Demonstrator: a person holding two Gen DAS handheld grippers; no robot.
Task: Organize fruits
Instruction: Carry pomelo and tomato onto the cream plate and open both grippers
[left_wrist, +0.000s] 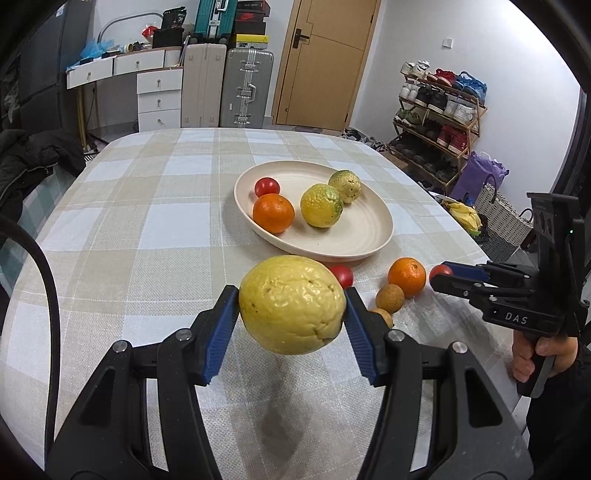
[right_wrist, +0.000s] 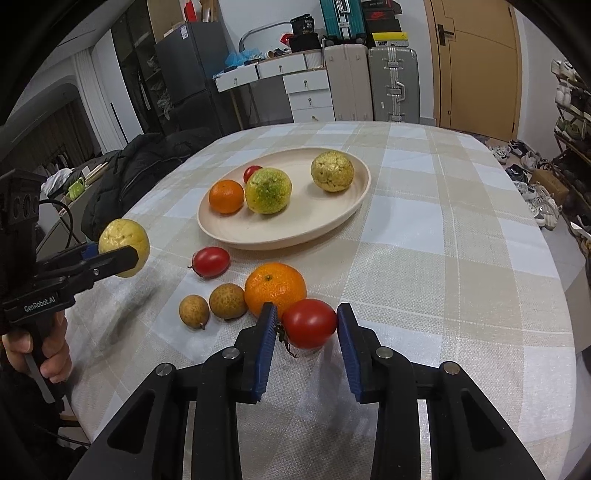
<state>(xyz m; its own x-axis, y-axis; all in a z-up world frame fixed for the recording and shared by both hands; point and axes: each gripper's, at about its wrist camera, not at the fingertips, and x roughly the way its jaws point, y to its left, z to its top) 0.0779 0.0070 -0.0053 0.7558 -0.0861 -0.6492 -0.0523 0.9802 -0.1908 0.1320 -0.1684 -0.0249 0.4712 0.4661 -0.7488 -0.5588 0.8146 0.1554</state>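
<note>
My left gripper (left_wrist: 291, 306) is shut on a large yellow fruit (left_wrist: 291, 304) and holds it above the table, near side of the cream plate (left_wrist: 369, 236); it also shows in the right wrist view (right_wrist: 123, 245). The plate holds an orange (left_wrist: 273, 213), a small red tomato (left_wrist: 266, 186) and two yellow-green fruits (left_wrist: 321, 205). My right gripper (right_wrist: 306, 325) is open around a red tomato (right_wrist: 309, 323) on the cloth; its right pad touches it, the left stands apart. Beside it lie an orange (right_wrist: 275, 288), two brown longans (right_wrist: 228, 301) and another tomato (right_wrist: 211, 261).
The table has a beige and white checked cloth (left_wrist: 147, 206). Its right edge is near a shoe rack (left_wrist: 439, 110) and a woven basket (left_wrist: 502, 218). A dark jacket (right_wrist: 136, 173) lies off the left edge. Suitcases (left_wrist: 225, 88) and drawers stand behind.
</note>
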